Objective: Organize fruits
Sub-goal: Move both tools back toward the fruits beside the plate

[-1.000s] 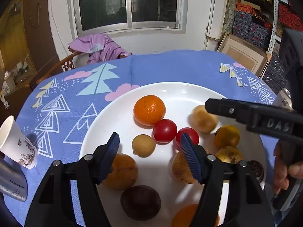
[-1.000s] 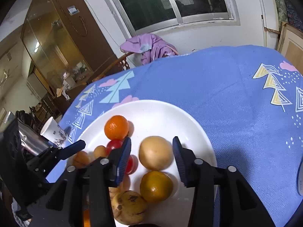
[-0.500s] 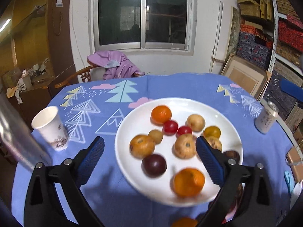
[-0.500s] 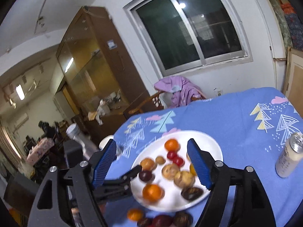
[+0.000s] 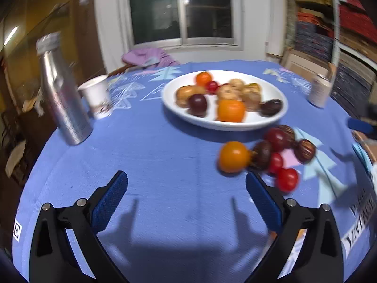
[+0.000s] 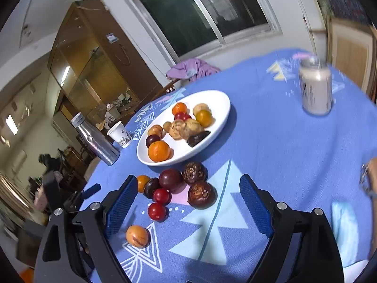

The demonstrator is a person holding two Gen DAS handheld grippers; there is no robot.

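A white plate [image 5: 278,118] [image 6: 221,103] holds several fruits, among them an orange [image 5: 230,110] [image 6: 159,151] and a dark plum [image 5: 198,102]. Loose fruits lie on the blue cloth in front of the plate: an orange [image 5: 233,156], cherry tomatoes [image 5: 286,179] [image 6: 156,211], dark brown fruits [image 6: 201,194] and a small tan fruit [image 6: 137,236]. My left gripper [image 5: 186,198] is open and empty, low over bare cloth to the left of the loose fruits. My right gripper [image 6: 188,208] is open and empty above the loose fruits.
A silver bottle [image 5: 62,94] [image 6: 96,141] and a paper cup [image 5: 97,97] [image 6: 120,134] stand left of the plate. A drink can [image 5: 319,89] [image 6: 314,89] stands at the right. The round table [image 5: 153,155] drops off at its edges. A chair with purple cloth [image 5: 146,56] is behind.
Both grippers have pulled back from over the plate and opened wide. The loose fruits in front of the plate have come into view.
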